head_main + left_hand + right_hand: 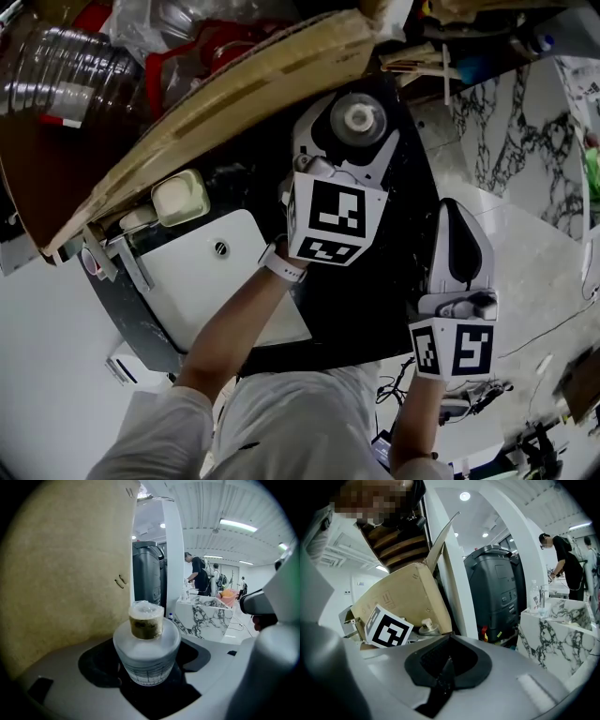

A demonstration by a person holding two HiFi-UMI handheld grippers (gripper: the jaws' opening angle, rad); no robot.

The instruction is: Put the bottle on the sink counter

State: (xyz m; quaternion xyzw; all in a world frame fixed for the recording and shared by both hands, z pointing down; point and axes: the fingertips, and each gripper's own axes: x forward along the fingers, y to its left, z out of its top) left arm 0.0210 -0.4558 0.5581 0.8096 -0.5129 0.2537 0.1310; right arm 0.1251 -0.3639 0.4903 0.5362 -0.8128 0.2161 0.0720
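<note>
In the left gripper view a frosted bottle [147, 651] with a clear-wrapped cap stands upright between the jaws of my left gripper [147, 677], which is shut on it. The head view, looking down, shows the bottle [359, 117] as a round top over the back of the black sink counter [375, 300], with my left gripper [349, 155] around it. My right gripper [452, 220] hovers to the right over the counter's edge. In the right gripper view its jaws [443, 674] are shut with nothing between them.
A white sink basin [216, 272] is set into the counter at the left, with a beige dish [180, 197] and a faucet [133, 261] behind it. A big cardboard box [234, 94] leans along the back. A marble-topped surface [525, 131] lies to the right.
</note>
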